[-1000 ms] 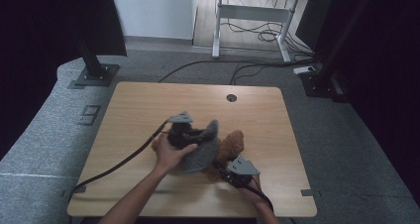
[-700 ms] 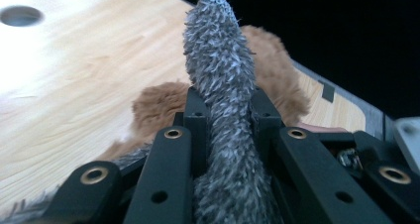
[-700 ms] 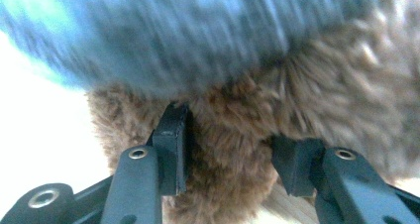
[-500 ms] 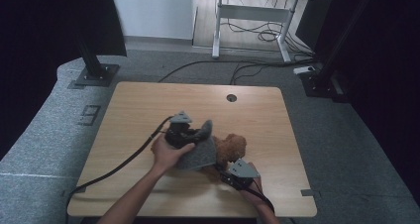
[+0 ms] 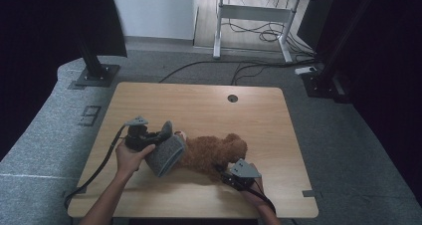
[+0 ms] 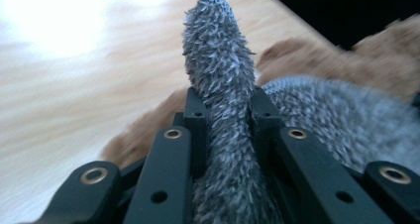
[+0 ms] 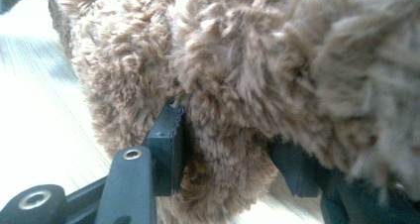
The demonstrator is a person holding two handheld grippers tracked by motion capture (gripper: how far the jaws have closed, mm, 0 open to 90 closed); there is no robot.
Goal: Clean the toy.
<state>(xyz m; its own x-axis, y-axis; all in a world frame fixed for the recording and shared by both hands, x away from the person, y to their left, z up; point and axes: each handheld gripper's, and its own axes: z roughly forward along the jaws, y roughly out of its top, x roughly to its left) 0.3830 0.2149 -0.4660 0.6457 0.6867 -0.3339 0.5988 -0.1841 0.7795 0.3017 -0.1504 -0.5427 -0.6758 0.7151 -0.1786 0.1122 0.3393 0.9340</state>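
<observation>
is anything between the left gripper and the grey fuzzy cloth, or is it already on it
Nothing visible stands between them. The left gripper is shut on a fold of the grey fuzzy cloth, which rises straight from between its jaws. The rest of the cloth drapes over the brown plush bear on the table.

A wooden table (image 5: 209, 105) with a round cable hole (image 5: 232, 98) near its far edge is set on grey carpet (image 5: 50, 135). Black stands (image 5: 94, 65) are placed beyond its far corners. Cables (image 5: 249, 68) are laid across the floor behind. A white-framed desk (image 5: 254, 16) is seen before a pale wall (image 5: 154, 11).
</observation>
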